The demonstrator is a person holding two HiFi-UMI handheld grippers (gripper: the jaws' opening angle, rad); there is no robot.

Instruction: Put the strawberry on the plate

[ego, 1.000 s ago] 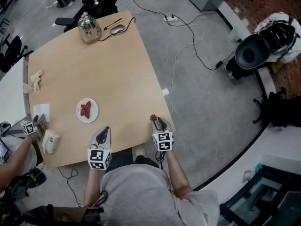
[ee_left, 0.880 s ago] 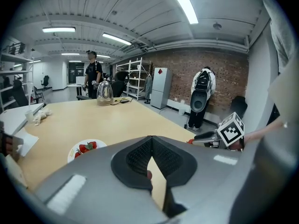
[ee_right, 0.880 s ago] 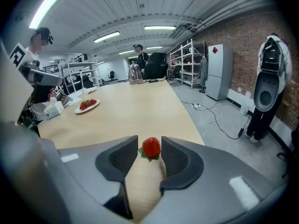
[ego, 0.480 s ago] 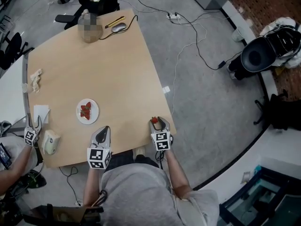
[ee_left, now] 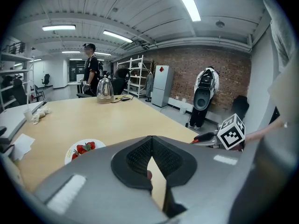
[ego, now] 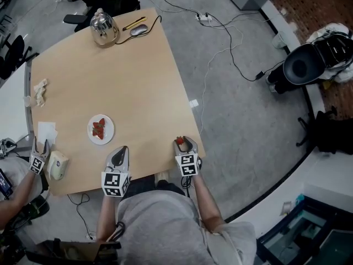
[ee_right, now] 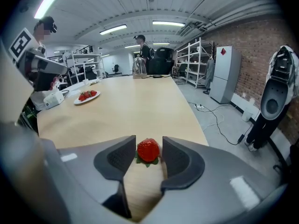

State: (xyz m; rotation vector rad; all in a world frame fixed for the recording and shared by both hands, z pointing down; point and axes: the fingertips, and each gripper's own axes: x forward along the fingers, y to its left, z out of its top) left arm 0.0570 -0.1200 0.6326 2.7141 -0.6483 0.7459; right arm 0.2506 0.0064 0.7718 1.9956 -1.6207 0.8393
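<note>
A single red strawberry [ego: 180,141] with green leaves lies on the wooden table [ego: 110,81] near its front right corner. My right gripper [ego: 183,142] is open around it. In the right gripper view the strawberry [ee_right: 148,150] sits between the two pads with a thin gap on each side. The white plate [ego: 108,136] lies to the left and holds a few strawberries [ego: 99,128]. My left gripper [ego: 119,152] rests at the front edge just right of the plate, shut and empty, with its pads [ee_left: 140,155] meeting at the tip.
A metal kettle [ego: 105,29], a mouse [ego: 138,31] and a yellow pen [ego: 131,24] sit at the far end. At the left edge lie a crumpled tissue [ego: 39,91], a napkin [ego: 47,130] and a white device [ego: 57,164]. Another person's gripper [ego: 38,158] is there too.
The strawberry now sits back between my right gripper's jaws rather than at their tip. The other person's gripper at the left edge has shifted nearer. My left gripper has stayed put.
</note>
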